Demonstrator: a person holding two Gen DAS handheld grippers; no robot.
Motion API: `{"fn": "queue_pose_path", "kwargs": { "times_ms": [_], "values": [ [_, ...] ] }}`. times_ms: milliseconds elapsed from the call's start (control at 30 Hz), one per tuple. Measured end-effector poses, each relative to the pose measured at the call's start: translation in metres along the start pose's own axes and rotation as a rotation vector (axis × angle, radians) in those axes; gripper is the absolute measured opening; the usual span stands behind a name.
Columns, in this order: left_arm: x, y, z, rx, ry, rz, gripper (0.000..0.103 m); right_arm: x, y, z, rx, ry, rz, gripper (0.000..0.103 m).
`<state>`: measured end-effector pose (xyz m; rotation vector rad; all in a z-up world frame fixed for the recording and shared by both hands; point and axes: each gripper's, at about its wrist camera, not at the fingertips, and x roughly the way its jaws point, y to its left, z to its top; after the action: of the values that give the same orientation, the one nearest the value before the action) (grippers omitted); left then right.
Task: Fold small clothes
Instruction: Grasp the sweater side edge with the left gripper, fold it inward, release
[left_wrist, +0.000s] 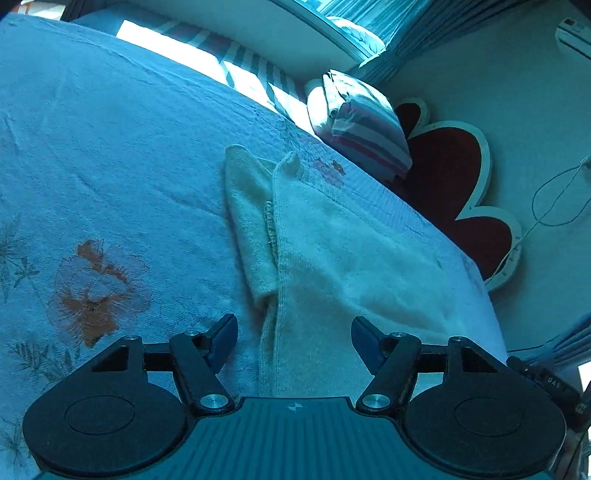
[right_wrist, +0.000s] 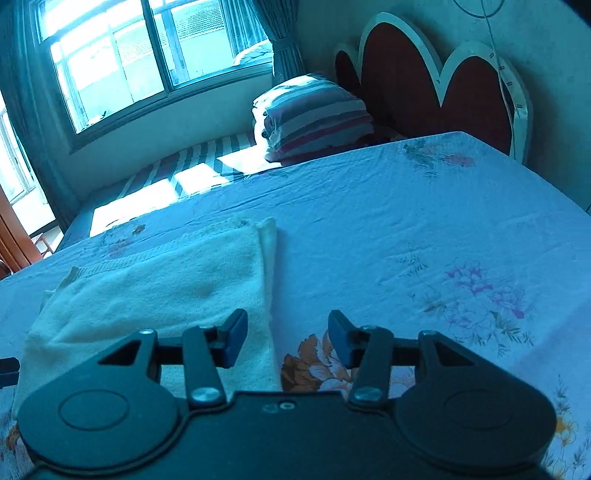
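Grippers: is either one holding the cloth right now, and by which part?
Neither. The left gripper and the right gripper are both open, with nothing between their fingers; the cream cloth lies folded on the bed.

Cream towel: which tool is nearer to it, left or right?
Left. The left tool hangs open right over the cream towel, its near end between the fingers. The right tool is open at the towel's side edge, mostly over the floral bedsheet.

Pale cloth on a flowered sheet, all under a blue-tinted light

The folded cloth (right_wrist: 177, 280) is plain cream-white; the bedsheet (right_wrist: 406, 206) pale with orange and purple flowers; the pillow (right_wrist: 314, 114) striped white, grey and red; the headboard (right_wrist: 402, 88) dark red edged white; the grippers' fingers (left_wrist: 221, 339) black with blue pads.
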<state>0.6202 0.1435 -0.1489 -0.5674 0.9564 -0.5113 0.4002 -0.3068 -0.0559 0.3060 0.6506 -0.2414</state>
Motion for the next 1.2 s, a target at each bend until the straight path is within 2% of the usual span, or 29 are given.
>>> {"fn": "queue_pose_path", "kwargs": {
  "times_ms": [67, 167, 400, 467, 533, 567, 667, 733, 800, 900, 967, 1033, 1200],
  "values": [
    [0.012, 0.01, 0.014, -0.058, 0.057, -0.068, 0.068, -0.004, 0.001, 0.0, -0.001, -0.007, -0.007, 0.054],
    [0.032, 0.013, 0.029, -0.082, 0.083, -0.099, 0.066, -0.011, 0.003, -0.003, 0.002, -0.029, -0.008, 0.055],
    [0.059, 0.014, 0.031, -0.104, 0.057, -0.187, 0.066, -0.022, -0.001, -0.008, 0.019, -0.04, -0.044, 0.055],
    [0.061, 0.011, 0.03, -0.082, 0.045, -0.189, 0.066, -0.023, -0.003, -0.008, 0.013, -0.036, -0.052, 0.055],
    [0.061, 0.005, 0.029, -0.044, 0.039, -0.173, 0.066, -0.023, -0.008, -0.006, 0.023, -0.036, -0.065, 0.055],
    [0.061, 0.004, 0.03, -0.036, 0.034, -0.168, 0.062, -0.024, -0.01, -0.005, 0.037, -0.035, -0.073, 0.055],
    [0.057, 0.01, 0.027, -0.034, 0.024, -0.087, 0.019, -0.024, -0.016, -0.002, 0.05, -0.041, -0.081, 0.055],
    [0.055, 0.017, 0.026, -0.07, 0.014, -0.11, 0.019, -0.023, -0.017, -0.001, 0.044, -0.043, -0.086, 0.055],
    [0.054, 0.011, 0.026, -0.055, 0.011, -0.085, 0.018, -0.022, -0.02, -0.002, 0.064, -0.039, -0.079, 0.055],
    [0.051, -0.004, 0.028, -0.028, 0.014, -0.008, 0.017, -0.019, -0.027, -0.005, 0.085, -0.035, -0.076, 0.055],
    [0.045, -0.019, 0.032, -0.035, 0.026, 0.072, 0.017, -0.018, -0.033, -0.006, 0.085, -0.034, -0.072, 0.055],
    [0.04, -0.039, 0.037, -0.055, 0.005, 0.128, 0.017, -0.015, -0.041, -0.006, 0.082, -0.031, -0.065, 0.055],
    [0.043, -0.112, 0.038, 0.055, -0.052, 0.208, 0.016, -0.006, -0.074, -0.004, 0.106, -0.033, -0.037, 0.055]
  ]
}}
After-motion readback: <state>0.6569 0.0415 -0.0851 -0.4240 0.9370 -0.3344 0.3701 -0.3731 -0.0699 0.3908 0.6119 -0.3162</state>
